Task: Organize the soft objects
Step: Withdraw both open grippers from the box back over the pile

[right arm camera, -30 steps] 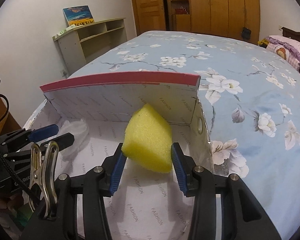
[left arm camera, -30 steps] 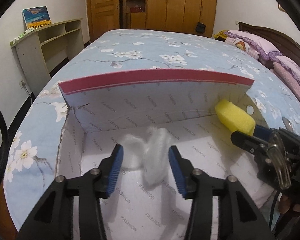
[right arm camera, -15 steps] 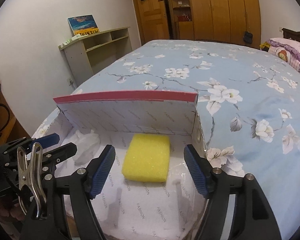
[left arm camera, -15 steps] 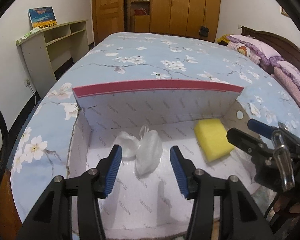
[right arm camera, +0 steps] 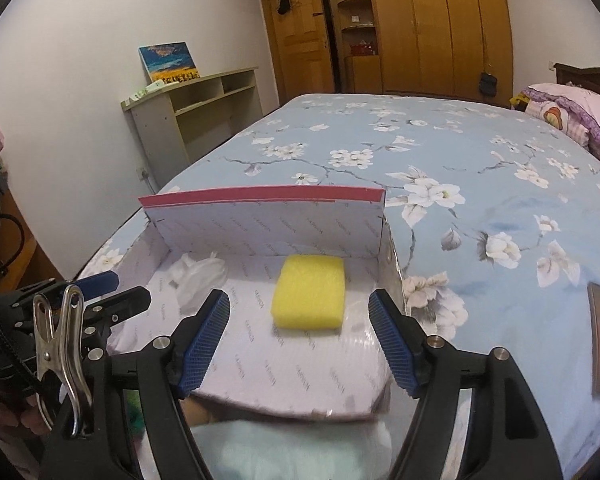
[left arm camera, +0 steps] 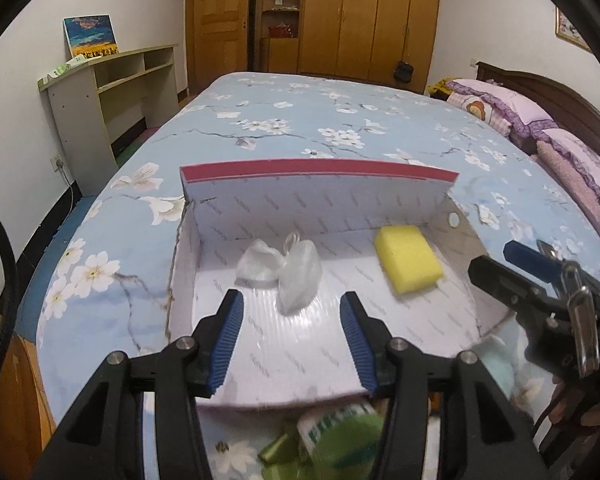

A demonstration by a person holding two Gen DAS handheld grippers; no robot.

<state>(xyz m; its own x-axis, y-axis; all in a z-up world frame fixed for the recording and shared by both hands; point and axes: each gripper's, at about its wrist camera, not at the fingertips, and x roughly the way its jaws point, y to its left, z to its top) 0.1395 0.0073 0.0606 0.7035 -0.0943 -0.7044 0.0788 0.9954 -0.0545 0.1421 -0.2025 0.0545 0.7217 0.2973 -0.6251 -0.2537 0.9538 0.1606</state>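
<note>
While your left gripper [left arm camera: 290, 332] hangs over the near half of the open box [left arm camera: 380, 208], its blue-padded fingers [left arm camera: 228, 336] stand spread with nothing between them, and the clear plastic bag [left arm camera: 288, 270] lies crumpled on the box floor just beyond the fingertips, toward the left half of the box and apart from both pads. Your right gripper [right arm camera: 300, 340] is likewise parted and empty; the yellow sponge [right arm camera: 310, 292] lies flat on the printed white lining ahead of it, between the lines of the two fingers but touched by neither, close to the right wall of the box. From the left wrist view you can see the sponge [left arm camera: 408, 258] well to the right of the bag, near the wall with the round hole, and your right gripper's tips [left arm camera: 500, 264] reaching in from the right edge. The box sits on the flowered blue bedspread [right arm camera: 480, 168], its red-edged lid [right arm camera: 260, 196] standing upright at the far side. Blurred green and white packaging [left arm camera: 336, 428] shows below the box's near edge in the left view; you cannot tell what it is. A pale shelf unit [right arm camera: 196, 116] stands against the wall on the left, wooden wardrobes [right arm camera: 440, 28] beyond the bed.
</note>
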